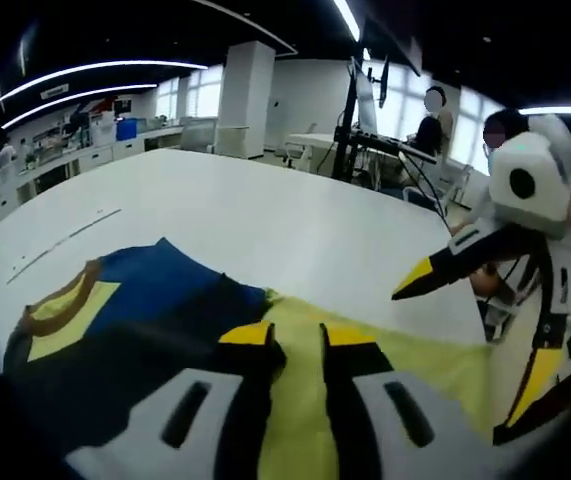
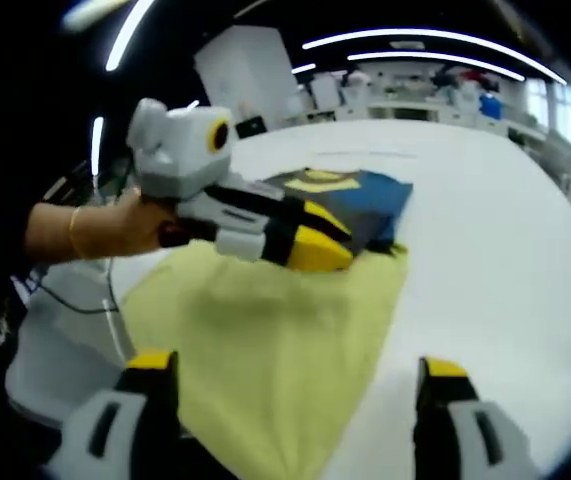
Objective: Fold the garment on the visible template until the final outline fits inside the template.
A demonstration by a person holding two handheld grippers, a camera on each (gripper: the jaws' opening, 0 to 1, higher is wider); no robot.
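garment [image 2: 265, 330] lies flat on desk [image 2: 485, 230], soft & limp, likely sags; grip at hem/edge. left claw [image 1: 295, 335] narrow, pinching yellow cloth. right claw [image 2: 295, 375] wide, empty.

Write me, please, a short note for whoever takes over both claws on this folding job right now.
Left claw: nearly shut, low over the garment at the line where navy meets yellow; whether it pinches the cloth cannot be told.
Right claw: open, holding nothing, hovering above the near end of the yellow part.
Garment: navy and yellow, lying flat on the white table, brown collar at the far end. Thin lines are marked on the table beyond it.
Done: the navy part looks laid over itself.
Left: probably fold the spread yellow part in and check the outline.
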